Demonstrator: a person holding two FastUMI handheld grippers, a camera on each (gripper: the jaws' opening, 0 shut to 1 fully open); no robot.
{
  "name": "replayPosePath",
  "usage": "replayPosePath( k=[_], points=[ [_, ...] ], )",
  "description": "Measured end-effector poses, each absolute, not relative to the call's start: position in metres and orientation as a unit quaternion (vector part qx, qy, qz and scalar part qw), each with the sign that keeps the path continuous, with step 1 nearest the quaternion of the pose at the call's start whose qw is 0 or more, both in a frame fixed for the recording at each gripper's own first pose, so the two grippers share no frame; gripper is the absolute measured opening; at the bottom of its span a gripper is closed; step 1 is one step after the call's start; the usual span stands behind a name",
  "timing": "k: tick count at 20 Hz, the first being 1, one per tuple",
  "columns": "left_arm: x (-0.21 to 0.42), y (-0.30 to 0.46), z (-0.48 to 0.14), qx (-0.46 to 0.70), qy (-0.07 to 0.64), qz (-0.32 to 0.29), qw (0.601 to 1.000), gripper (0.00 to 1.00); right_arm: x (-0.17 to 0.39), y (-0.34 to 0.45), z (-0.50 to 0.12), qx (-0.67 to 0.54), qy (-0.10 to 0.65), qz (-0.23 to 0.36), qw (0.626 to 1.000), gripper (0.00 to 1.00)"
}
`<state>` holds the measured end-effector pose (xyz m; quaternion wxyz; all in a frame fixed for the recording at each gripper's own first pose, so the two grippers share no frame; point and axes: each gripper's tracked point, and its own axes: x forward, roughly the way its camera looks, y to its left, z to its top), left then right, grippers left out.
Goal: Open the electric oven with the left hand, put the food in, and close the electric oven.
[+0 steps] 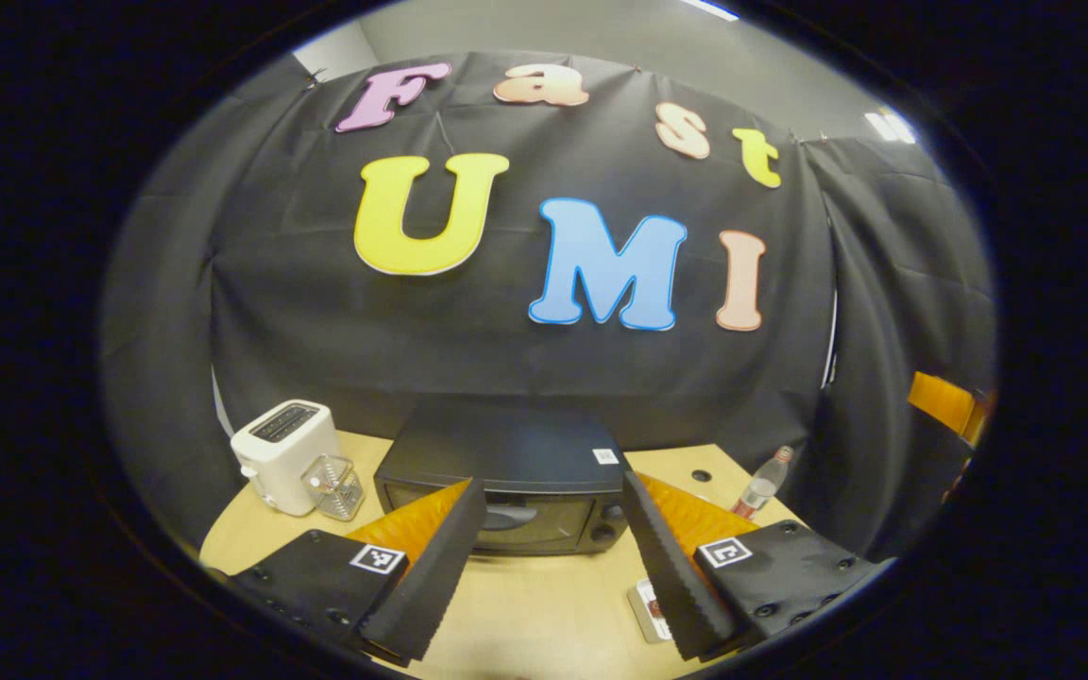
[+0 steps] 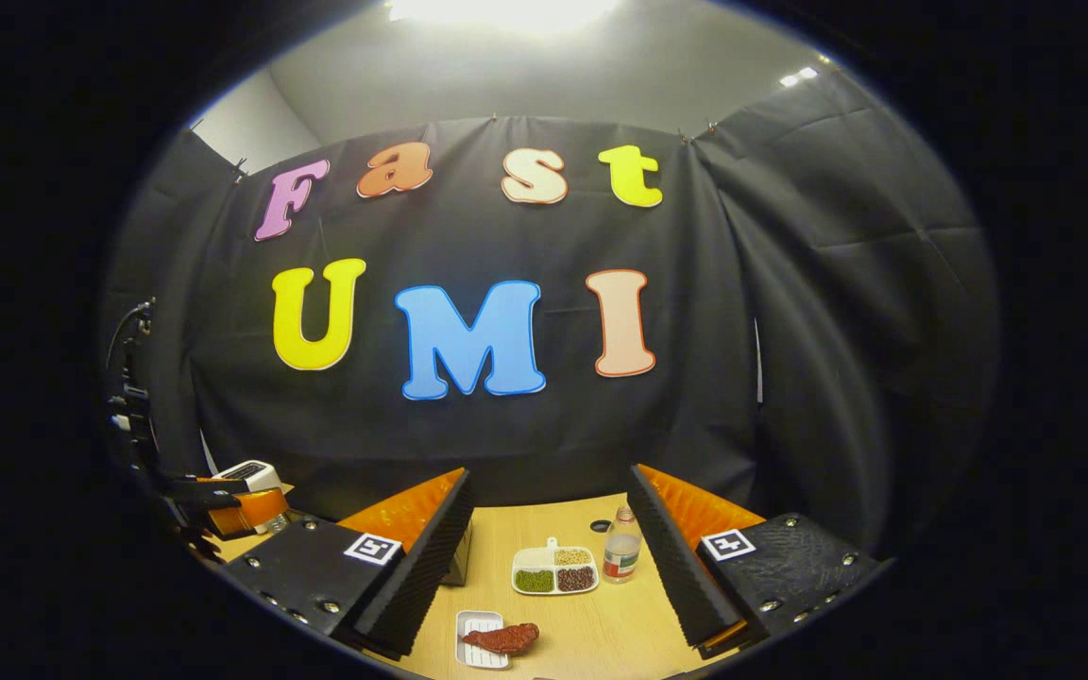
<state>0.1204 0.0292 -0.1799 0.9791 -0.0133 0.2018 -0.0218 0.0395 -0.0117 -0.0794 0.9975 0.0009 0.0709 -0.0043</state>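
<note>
From the left gripper view, the left gripper (image 1: 549, 567) hangs over the near edge of the table (image 1: 544, 604) with its jaws wide apart and nothing between them. Straight ahead between them sits the black electric oven (image 1: 506, 482), door closed, its handle (image 1: 506, 517) facing the gripper and two knobs at its right end. To the oven's left stand a white toaster (image 1: 284, 453) and, touching its front, a clear ribbed glass (image 1: 334, 486). To the right a plastic bottle (image 1: 759, 486) stands near the table's back corner, and a small white tray (image 1: 650, 609) lies just beside the right finger.

The right gripper view has the right gripper (image 2: 553, 567) open too, jaws apart and empty. Below them, on a small white tray (image 2: 476, 642), lies the food (image 2: 504, 638), a reddish-brown piece. Farther back sit a divided dish (image 2: 555, 570) of green, tan and dark-red grains and the bottle (image 2: 620, 555) just beside it. At the far left edge the other gripper (image 2: 237, 510) shows, with the toaster (image 2: 246, 470) behind it.
</note>
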Motion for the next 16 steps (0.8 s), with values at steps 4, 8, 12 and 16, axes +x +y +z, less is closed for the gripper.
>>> replayPosePath(
  k=[4,8,12,16],
  points=[
    [0.16,0.046,-0.225,-0.006,0.239,-0.008,0.971,0.97,0.055,-0.03,-0.091,0.001,0.082,-0.007,0.997,1.0],
    [0.193,0.066,-0.271,0.007,0.281,0.007,0.96,1.0,0.061,-0.041,-0.103,-0.006,0.093,-0.016,0.996,1.0],
    [0.214,0.075,-0.305,0.015,0.31,0.006,0.951,1.0,0.063,-0.048,-0.112,-0.014,0.106,-0.023,0.994,1.0],
    [0.225,0.081,-0.332,0.036,0.327,0.005,0.944,0.98,0.064,-0.048,-0.11,-0.007,0.106,-0.032,0.994,1.0]
  ],
)
